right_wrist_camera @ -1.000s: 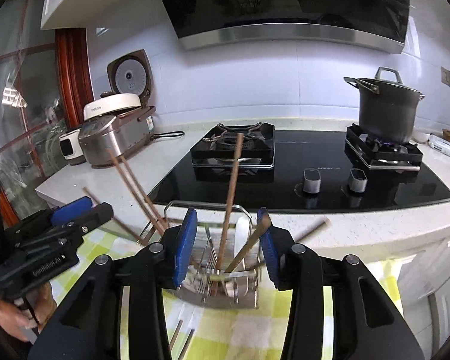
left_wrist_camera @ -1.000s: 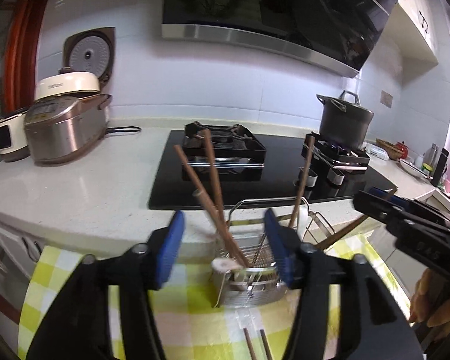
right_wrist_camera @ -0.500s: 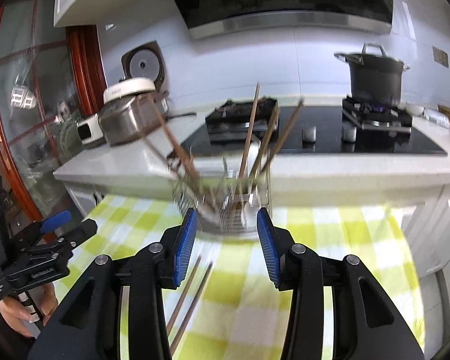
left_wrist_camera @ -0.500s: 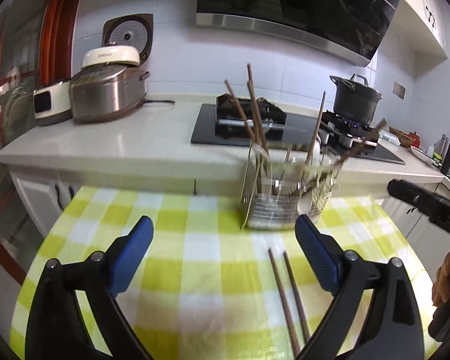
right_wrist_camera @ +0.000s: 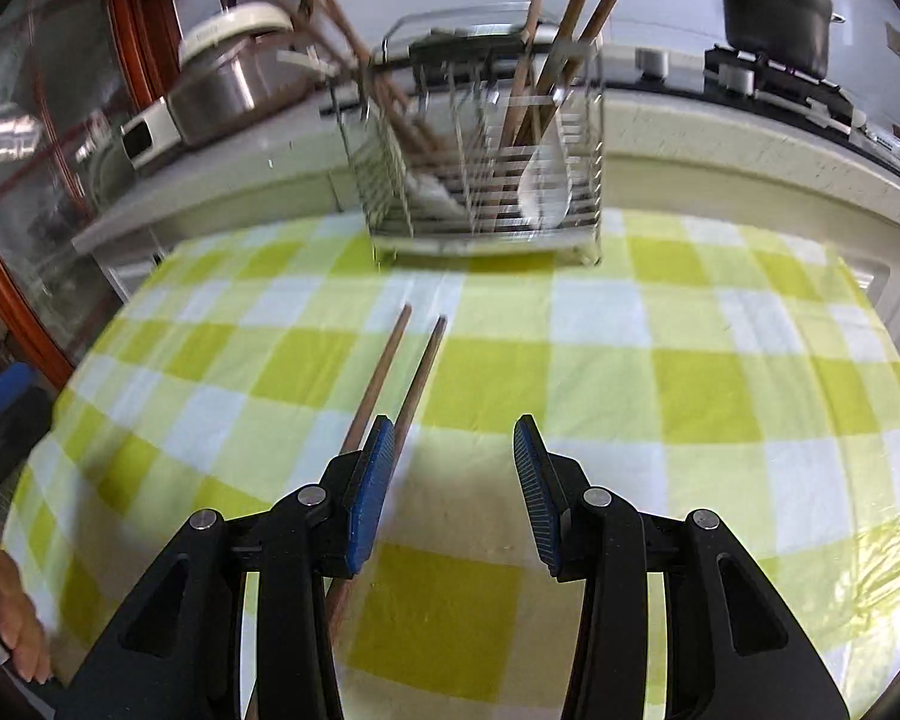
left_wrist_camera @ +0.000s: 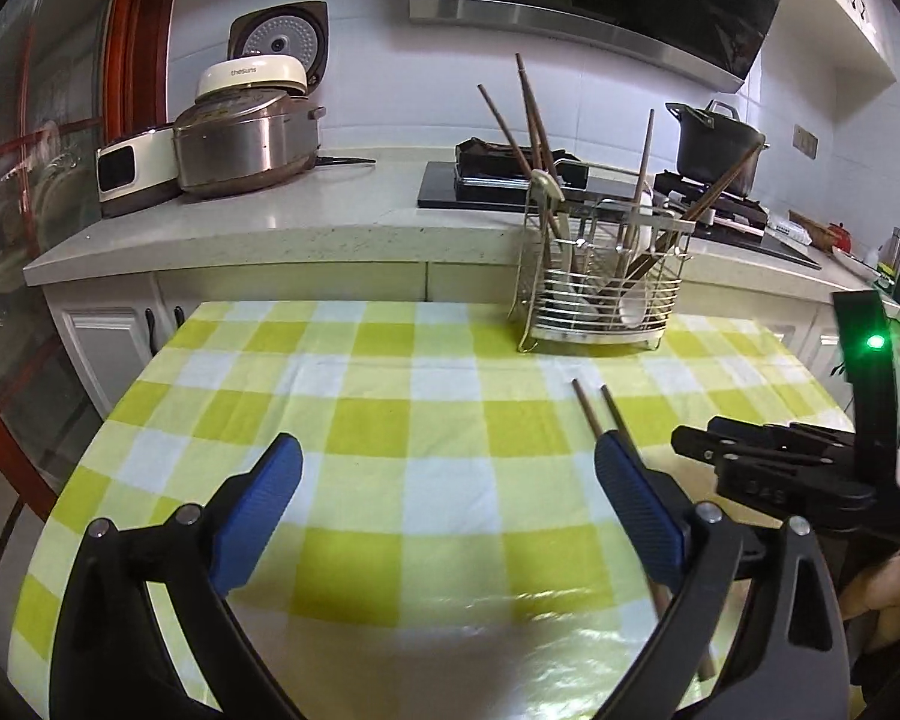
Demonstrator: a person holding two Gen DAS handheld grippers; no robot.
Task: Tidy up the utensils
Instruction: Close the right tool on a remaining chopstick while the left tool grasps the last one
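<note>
- Left wrist view: I see two brown chopsticks (left_wrist_camera: pixel 600 414) lying side by side on the checked tablecloth (left_wrist_camera: pixel 390 432), near the wire rack (left_wrist_camera: pixel 600 294) holding more utensils.
- My left gripper (left_wrist_camera: pixel 450 516) has just been opening, jaws wide, nothing between them.
- Right gripper (right_wrist_camera: pixel 450 480) is half apart, empty; its left finger (right_wrist_camera: pixel 369 486) hides the chopsticks' near ends.
- The rack looks blurred; bare cloth lies right of the sticks.

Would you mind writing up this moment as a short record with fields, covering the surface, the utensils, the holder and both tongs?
surface: green-and-white checked tablecloth
loose utensils: two chopsticks lying side by side on the cloth
holder: wire caddy at the cloth's far edge, holding chopsticks and white spoons
left tongs: jaws just opened wide, nothing between them
right tongs: open, empty, chopsticks beside their left finger
</note>
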